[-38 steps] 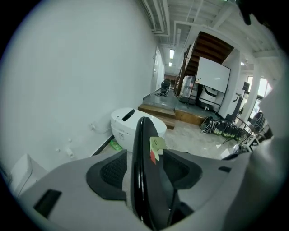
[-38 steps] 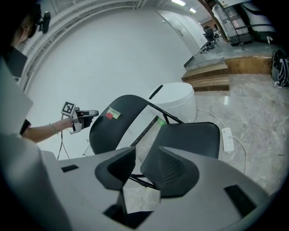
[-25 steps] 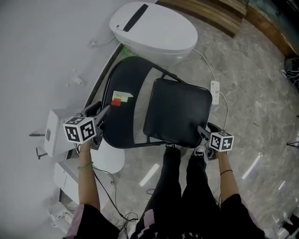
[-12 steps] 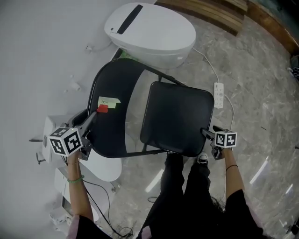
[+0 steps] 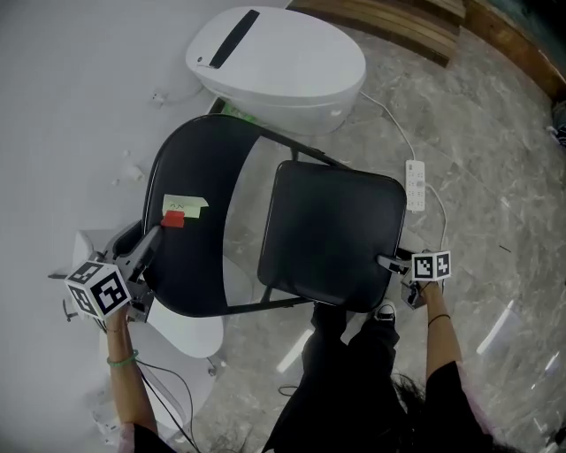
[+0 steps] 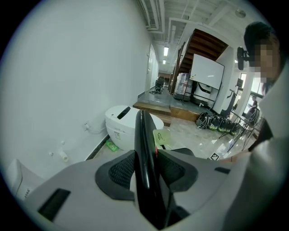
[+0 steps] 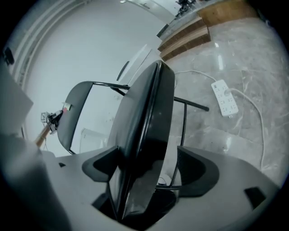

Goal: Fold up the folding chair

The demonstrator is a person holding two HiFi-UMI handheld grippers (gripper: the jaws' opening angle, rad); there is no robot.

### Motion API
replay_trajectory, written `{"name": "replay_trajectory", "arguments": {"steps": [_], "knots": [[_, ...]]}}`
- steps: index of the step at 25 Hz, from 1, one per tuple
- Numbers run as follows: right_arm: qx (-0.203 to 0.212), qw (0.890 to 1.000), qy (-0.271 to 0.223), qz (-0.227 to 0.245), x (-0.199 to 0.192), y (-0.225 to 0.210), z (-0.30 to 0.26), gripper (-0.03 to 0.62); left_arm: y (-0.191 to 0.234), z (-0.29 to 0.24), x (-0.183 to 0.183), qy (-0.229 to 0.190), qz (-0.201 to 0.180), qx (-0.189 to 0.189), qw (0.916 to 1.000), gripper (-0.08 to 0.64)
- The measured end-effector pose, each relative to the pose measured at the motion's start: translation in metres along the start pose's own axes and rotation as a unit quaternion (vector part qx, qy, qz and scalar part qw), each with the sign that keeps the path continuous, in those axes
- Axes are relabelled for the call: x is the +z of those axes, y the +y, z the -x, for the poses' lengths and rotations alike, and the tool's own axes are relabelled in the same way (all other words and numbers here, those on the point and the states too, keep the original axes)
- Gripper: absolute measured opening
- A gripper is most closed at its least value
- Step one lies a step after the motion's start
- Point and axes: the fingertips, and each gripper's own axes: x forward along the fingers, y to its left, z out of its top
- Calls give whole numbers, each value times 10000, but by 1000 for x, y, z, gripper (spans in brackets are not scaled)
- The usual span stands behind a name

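A black folding chair stands on the floor with its backrest (image 5: 190, 221) at the left and its seat (image 5: 332, 234) at the right. A yellow note and a red tag (image 5: 181, 209) stick to the backrest. My left gripper (image 5: 146, 252) is at the backrest's near edge. In the left gripper view both pads of that gripper (image 6: 146, 167) press on the thin backrest edge (image 6: 144, 140). My right gripper (image 5: 393, 264) is at the seat's front right corner. Its jaws (image 7: 149, 169) are opening, with the seat's edge (image 7: 144, 113) between them and a gap at the right pad (image 7: 198, 173).
A white toilet (image 5: 279, 66) stands just behind the chair against the white wall. A white power strip (image 5: 416, 184) and its cable lie on the marble floor at the right. Wooden steps (image 5: 398, 22) run along the back. The person's legs (image 5: 354, 380) are in front of the seat.
My right gripper has sunk lower at the seat's front right corner, and its cube looks smaller. My left gripper stays at the backrest's edge. The head view has shifted.
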Motion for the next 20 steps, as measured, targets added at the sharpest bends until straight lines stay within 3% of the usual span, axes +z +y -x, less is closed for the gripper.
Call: {"name": "replay_trajectory", "arguments": {"steps": [5, 10, 13, 17, 20], "knots": [[821, 9958, -314, -264, 10, 15, -19, 382, 0, 1, 1, -173, -7, -36, 9998, 153], [479, 9952, -427, -742, 16, 14, -21, 377, -1, -1, 2, -181, 47, 14, 9998, 153], [324, 9959, -350, -769, 12, 23, -14, 368, -13, 5, 9, -141, 204, -28, 9997, 153], [291, 9953, -541, -744, 19, 46, 7, 347, -20, 14, 21, -128, 147, -88, 9998, 153], [284, 9945, -684, -734, 22, 74, 28, 322, -20, 28, 28, -215, 331, -228, 9990, 152]]}}
